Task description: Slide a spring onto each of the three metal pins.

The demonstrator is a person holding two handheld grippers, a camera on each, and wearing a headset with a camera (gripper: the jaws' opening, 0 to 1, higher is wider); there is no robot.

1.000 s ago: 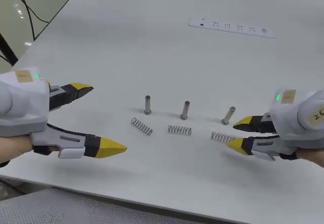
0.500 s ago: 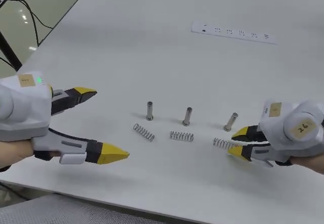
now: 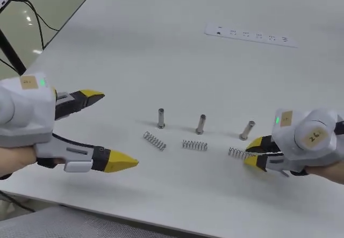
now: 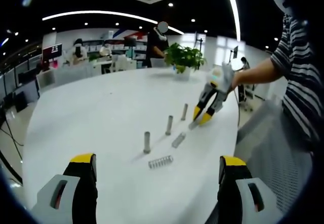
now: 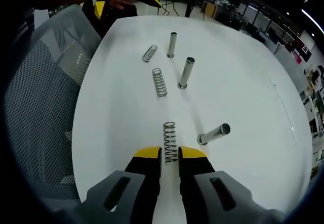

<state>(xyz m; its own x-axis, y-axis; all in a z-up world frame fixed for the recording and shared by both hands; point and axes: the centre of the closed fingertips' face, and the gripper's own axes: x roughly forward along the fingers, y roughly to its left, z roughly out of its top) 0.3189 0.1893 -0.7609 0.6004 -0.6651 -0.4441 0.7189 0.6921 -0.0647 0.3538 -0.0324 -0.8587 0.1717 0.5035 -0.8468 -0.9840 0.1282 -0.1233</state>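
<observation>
My left tool (image 3: 115, 129) hangs with its jaws spread wide and holds nothing. It sits off the left end of the row, well apart from every spring and pin. Straight ahead of it on the white counter (image 3: 161, 50) stands the left pin (image 3: 160, 117), and the left spring (image 3: 152, 140) lies flat just on the near side of that pin. Further out along the same line are the middle pin (image 3: 201, 124) and the middle spring (image 3: 194, 145), which also lies flat in front of its pin.

The move turns on the right end of the row. The right spring (image 5: 169, 142) lies on the counter with its long axis running straight out from my right tool (image 5: 171, 154), in line with the jaws. Its near end sits between the two yellow tips. The jaws are drawn in narrow, one on each side of the coil, and I cannot tell whether they already press on it or only straddle it. The right pin (image 5: 213, 134) is just ahead and to the right of this tool, beside the spring's middle and not touching it. It looks slanted, but that may be the lens.

This tool is far nearer than the other, so the spring is its job. I judge the spring will have to come up and turn to match the pin's axis.
</observation>
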